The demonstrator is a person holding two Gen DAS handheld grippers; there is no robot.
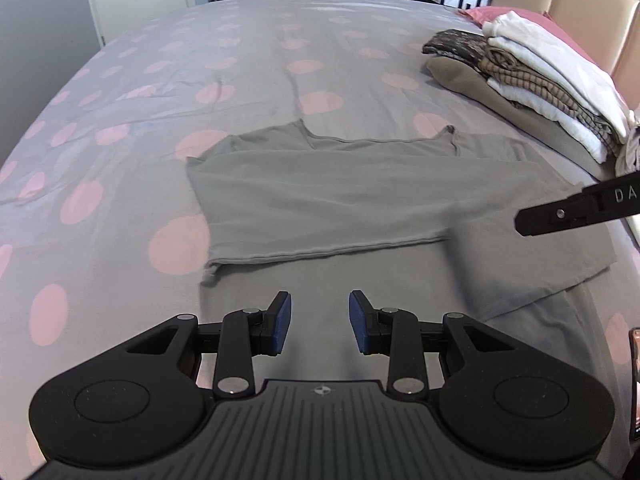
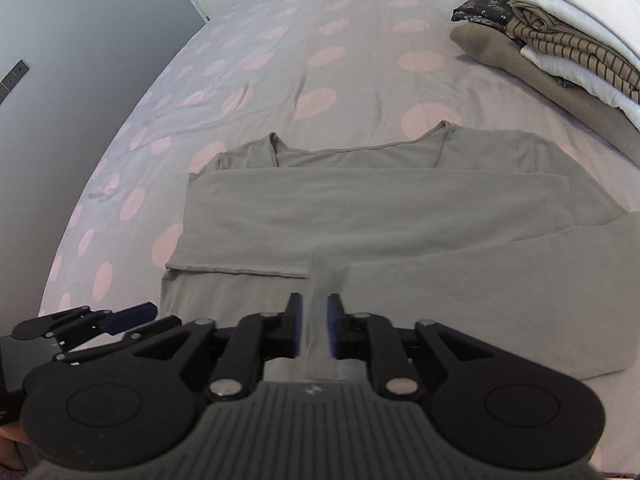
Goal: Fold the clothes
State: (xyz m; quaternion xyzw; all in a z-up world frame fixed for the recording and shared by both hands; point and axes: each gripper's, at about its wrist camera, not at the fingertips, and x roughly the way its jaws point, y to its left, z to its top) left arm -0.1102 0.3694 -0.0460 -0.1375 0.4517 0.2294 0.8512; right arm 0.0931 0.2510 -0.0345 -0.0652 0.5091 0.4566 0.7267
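Observation:
A grey long-sleeved top (image 1: 320, 196) lies flat on the bed, neckline away from me, one sleeve folded across its body. It also shows in the right wrist view (image 2: 360, 208). My left gripper (image 1: 319, 320) is open and empty, just above the top's near part. My right gripper (image 2: 316, 328) is shut on a pinched fold of the grey top, lifted slightly off the bed. One right finger (image 1: 576, 210) shows at the right edge of the left wrist view. The left gripper (image 2: 120, 320) shows low left in the right wrist view.
The bed sheet (image 1: 240, 60) is grey with pink dots. A stack of folded clothes (image 1: 532, 76) sits at the far right by the headboard, also in the right wrist view (image 2: 560, 44). A wall and door stand past the bed's left edge (image 2: 60, 60).

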